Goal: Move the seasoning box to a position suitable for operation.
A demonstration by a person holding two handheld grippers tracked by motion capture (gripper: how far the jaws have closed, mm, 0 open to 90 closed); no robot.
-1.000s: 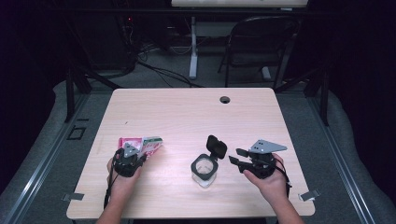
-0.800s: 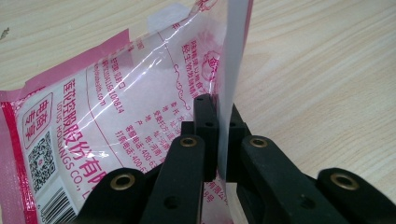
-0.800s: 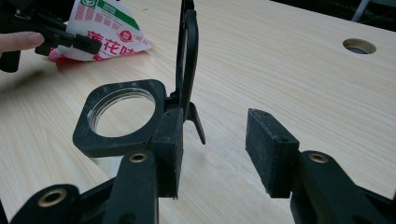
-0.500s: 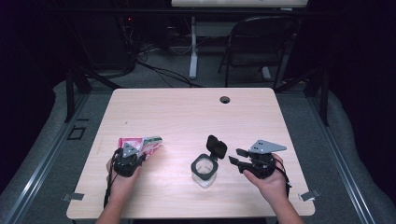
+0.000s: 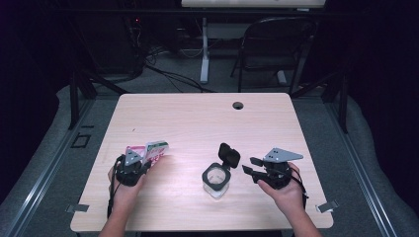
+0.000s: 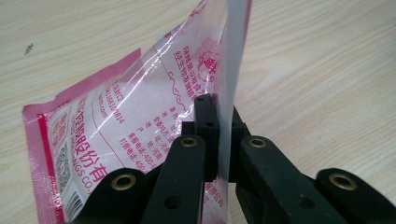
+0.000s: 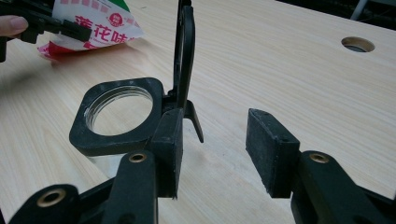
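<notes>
The packet (image 5: 148, 152), pinched in the left gripper (image 5: 132, 165), lies left of the open jar (image 5: 216, 176), nearer the wide-open right gripper (image 5: 251, 167).

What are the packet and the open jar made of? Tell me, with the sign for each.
Packet: thin glossy plastic film, by its see-through creased panel and shiny glare.
Jar: clear body, glass or hard plastic, uncertain which; its collar and raised lid look like matte black plastic.

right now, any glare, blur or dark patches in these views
High view: the table is brightly lit, with a pale sheen left of the jar; the room around is near black. Left gripper view: glare streaks the clear packet; print stays sharp. Right gripper view: the near jaws look soft, and the table hole is blurred.
</notes>
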